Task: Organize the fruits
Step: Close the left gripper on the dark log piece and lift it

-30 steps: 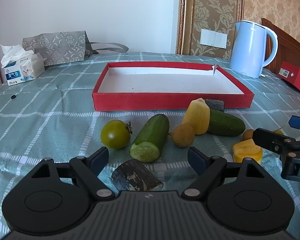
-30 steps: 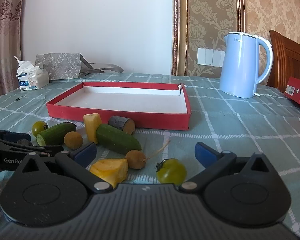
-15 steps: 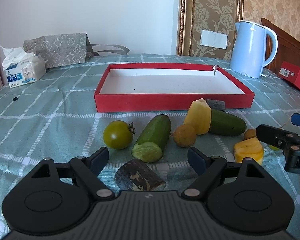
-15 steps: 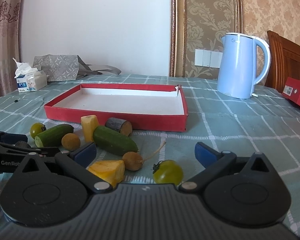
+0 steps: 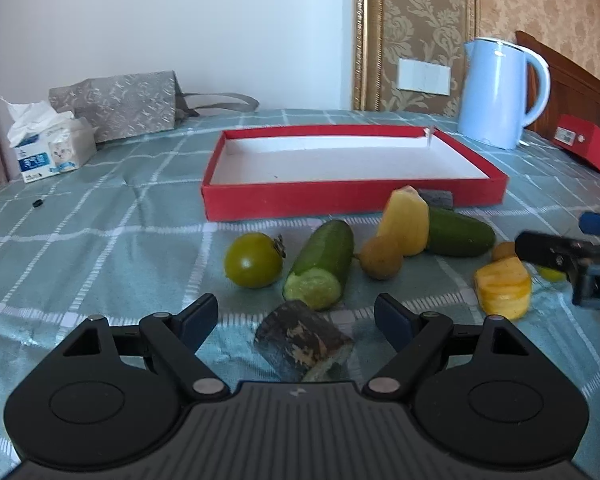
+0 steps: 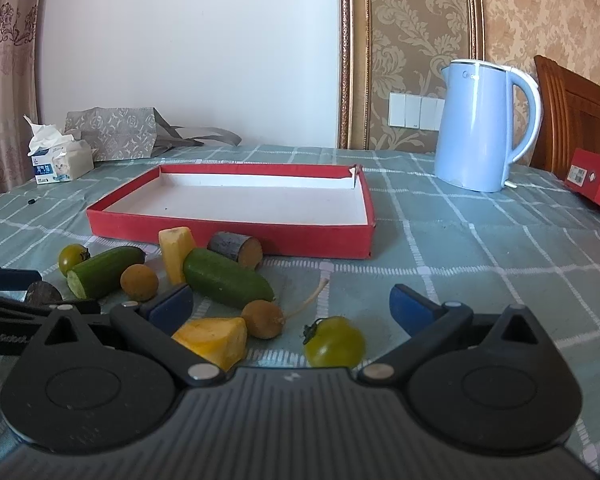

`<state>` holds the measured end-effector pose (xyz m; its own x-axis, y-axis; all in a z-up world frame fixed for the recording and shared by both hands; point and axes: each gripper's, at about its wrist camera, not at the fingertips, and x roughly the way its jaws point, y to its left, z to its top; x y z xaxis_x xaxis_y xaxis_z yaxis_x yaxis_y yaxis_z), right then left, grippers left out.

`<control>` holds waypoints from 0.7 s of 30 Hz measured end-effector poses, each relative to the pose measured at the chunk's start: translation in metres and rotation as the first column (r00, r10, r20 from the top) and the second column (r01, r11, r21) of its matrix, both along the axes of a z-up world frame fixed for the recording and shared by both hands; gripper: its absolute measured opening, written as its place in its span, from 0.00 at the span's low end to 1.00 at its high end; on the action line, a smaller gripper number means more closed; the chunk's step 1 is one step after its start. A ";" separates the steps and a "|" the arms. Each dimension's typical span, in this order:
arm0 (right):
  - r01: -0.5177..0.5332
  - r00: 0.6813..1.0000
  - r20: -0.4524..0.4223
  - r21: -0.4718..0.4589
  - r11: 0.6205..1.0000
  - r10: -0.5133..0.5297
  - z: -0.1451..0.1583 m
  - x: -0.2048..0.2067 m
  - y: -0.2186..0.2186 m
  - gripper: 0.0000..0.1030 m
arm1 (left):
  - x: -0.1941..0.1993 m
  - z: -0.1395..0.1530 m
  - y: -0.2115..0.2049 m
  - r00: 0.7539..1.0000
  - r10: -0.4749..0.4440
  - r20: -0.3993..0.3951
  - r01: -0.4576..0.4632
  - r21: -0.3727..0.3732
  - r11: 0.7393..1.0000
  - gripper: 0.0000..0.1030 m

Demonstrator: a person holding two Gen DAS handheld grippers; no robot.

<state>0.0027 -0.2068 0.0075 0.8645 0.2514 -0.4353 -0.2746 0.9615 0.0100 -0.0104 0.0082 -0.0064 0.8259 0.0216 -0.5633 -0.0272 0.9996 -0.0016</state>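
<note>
An empty red tray [image 5: 352,200] [image 6: 228,236] lies on the green checked cloth. In front of it lie a green tomato [image 5: 253,260], a cut cucumber [image 5: 320,264], a brown longan [image 5: 380,258], a yellow wedge [image 5: 406,220], a whole cucumber [image 5: 458,232] and a yellow chunk [image 5: 502,288]. My left gripper [image 5: 296,316] is open, with a dark sugarcane piece [image 5: 302,340] between its fingers. My right gripper [image 6: 292,308] is open above a yellow chunk [image 6: 214,340], a longan [image 6: 262,318] and a green tomato [image 6: 334,342].
A blue kettle [image 6: 480,124] stands at the back right, with a red box [image 6: 596,178] beside it. A tissue box [image 5: 52,148] and a grey bag [image 5: 116,102] are at the back left. A second sugarcane piece [image 6: 236,248] lies against the tray.
Both grippers have moved a little nearer to the fruit; the fruit has shifted up and right in the left view. Both stay open and nothing has been taken hold of.
</note>
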 end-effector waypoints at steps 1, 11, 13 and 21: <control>0.002 1.000 0.001 0.001 1.000 -0.002 0.000 0.000 -0.001 1.00 | -0.002 -0.001 0.000 1.000 0.001 -0.004 -0.001 0.000 1.000 0.83; 0.038 0.999 0.004 -0.030 0.999 -0.038 0.000 -0.008 -0.022 1.00 | -0.008 -0.004 -0.008 0.998 -0.065 0.018 0.064 0.053 0.997 0.68; 0.060 0.998 0.002 -0.023 0.998 -0.060 -0.001 -0.007 -0.030 1.00 | -0.010 -0.003 -0.008 0.997 -0.072 0.025 0.070 0.062 0.996 0.61; 0.084 0.996 -0.027 0.012 0.996 -0.084 -0.005 0.001 -0.042 1.00 | -0.016 -0.003 -0.007 0.995 -0.094 0.039 0.091 0.075 0.993 0.43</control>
<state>0.0034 -0.2487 0.0024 0.8710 0.1844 -0.4554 -0.1924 0.9809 0.0290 -0.0268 0.0015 -0.0090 0.8492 -0.0164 -0.5279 0.0642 0.9953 0.0723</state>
